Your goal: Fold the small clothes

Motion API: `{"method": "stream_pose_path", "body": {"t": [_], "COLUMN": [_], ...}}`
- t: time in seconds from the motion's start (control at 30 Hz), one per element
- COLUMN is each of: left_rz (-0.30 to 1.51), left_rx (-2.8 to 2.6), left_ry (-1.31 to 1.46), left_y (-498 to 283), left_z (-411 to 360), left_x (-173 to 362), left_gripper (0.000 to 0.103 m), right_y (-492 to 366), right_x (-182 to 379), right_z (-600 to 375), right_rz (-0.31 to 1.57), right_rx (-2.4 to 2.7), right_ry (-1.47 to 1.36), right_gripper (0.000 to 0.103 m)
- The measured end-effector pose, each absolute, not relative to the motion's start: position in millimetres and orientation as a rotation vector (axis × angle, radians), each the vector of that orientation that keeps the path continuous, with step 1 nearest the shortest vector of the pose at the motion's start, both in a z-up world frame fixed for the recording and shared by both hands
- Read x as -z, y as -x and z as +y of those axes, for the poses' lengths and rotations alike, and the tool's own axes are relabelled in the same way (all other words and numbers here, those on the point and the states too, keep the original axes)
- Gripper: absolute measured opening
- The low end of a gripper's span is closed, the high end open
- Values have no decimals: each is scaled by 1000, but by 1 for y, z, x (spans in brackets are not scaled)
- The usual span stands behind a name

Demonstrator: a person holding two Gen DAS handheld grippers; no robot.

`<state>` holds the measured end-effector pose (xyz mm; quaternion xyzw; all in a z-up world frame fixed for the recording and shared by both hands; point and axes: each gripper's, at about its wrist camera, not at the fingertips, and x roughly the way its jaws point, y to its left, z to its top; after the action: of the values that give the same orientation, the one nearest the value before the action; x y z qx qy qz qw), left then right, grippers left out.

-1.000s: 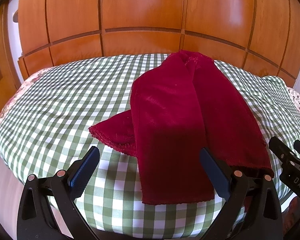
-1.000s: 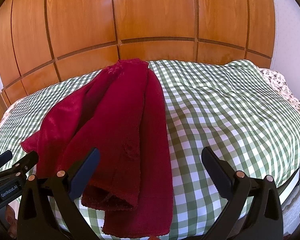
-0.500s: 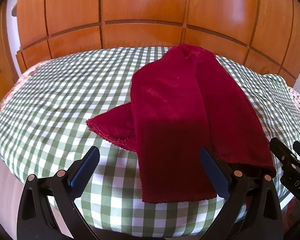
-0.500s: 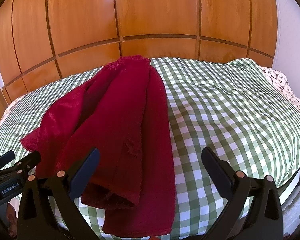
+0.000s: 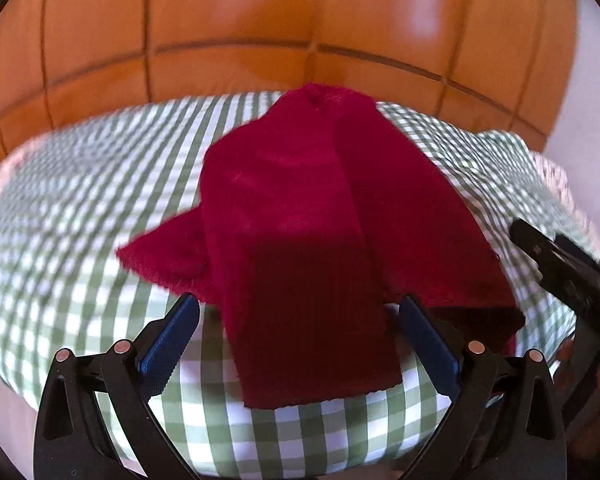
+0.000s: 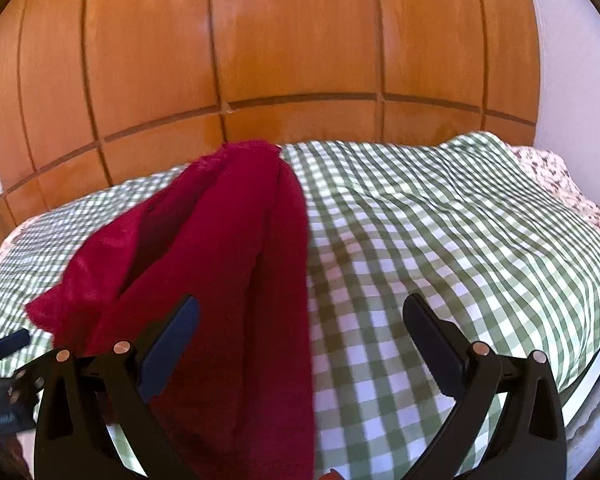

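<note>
Orange-brown wooden panelling (image 6: 300,60) with dark grooves fills the wall behind the bed, and a green-and-white checked cover (image 6: 440,240) is spread over the mattress, with a floral sheet (image 6: 556,176) peeking out at its far right corner. On that cover lies the dark red garment (image 5: 300,220), a soft, fuzzy piece folded lengthwise into a long strip that runs from the panelling side towards the near edge of the bed; 1 flap sticks out to the left from under the strip, and its near end reaches almost to the edge of the cover.

Writing is scarce: a small pale label on the body of the left gripper, seen at the lower left of the right wrist view, is too blurred to read, and the same goes for the right gripper's body in the blurred left wrist view.

The left gripper (image 5: 300,340) is held low at the near edge of the bed, pointing along the garment, its 2 blue-padded fingers (image 5: 168,344) spread wide to either side of the strip's near end, holding nothing. The right gripper (image 6: 300,344) sits beside it, further right along the same edge, also pointing towards the panelling. Its jaws are likewise wide apart and empty, the left finger over the garment's right part and the right finger over bare checked cover; whether either pad touches the fabric I cannot tell
</note>
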<state>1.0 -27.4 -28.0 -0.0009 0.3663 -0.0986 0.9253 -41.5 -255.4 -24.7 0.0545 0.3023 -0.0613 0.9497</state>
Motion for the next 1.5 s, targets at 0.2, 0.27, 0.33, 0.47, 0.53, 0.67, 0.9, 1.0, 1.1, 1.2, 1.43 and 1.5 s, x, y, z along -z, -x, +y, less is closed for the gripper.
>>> {"method": "stream_pose_path", "body": {"t": [0.2, 0.27, 0.33, 0.47, 0.53, 0.67, 0.9, 1.0, 1.1, 1.2, 1.43, 1.5], "left_rz": [710, 767, 811, 841, 848, 794, 656, 614, 599, 593, 669, 705], "left_rx": [247, 263, 280, 342, 365, 346, 194, 83, -20, -131, -354, -423], "left_ry": [-143, -154, -148, -124, -74, -35, 29, 27, 21, -23, -59, -69], "left_y": [-8, -18, -25, -24, -26, -26, -45, -62, -83, -104, -152, -160], "left_z": [-53, -52, -50, -41, -32, -12, 53, 88, 121, 152, 225, 248], "left_x": [32, 42, 52, 57, 50, 29, -16, -25, -26, -23, 4, 14], "left_gripper": [76, 67, 61, 7, 4, 4, 3, 2, 2, 2, 2, 0], "right_y": [26, 27, 26, 27, 26, 24, 21, 20, 20, 18, 16, 15], "right_x": [46, 48, 47, 49, 52, 56, 71, 77, 79, 79, 80, 81], "right_z": [-277, -281, -280, -274, -273, -280, -288, -292, -293, -291, -292, -291], "right_rz": [718, 725, 725, 720, 724, 733, 778, 801, 800, 803, 812, 817], "right_rx": [154, 145, 141, 140, 145, 162, 154, 142, 138, 140, 135, 134], "right_ry": [-137, -162, -151, -114, -115, -141, -185, -227, -237, -228, -222, -208], "right_gripper": [101, 101, 101, 101, 101, 101, 101, 101, 101, 101, 101, 101]}}
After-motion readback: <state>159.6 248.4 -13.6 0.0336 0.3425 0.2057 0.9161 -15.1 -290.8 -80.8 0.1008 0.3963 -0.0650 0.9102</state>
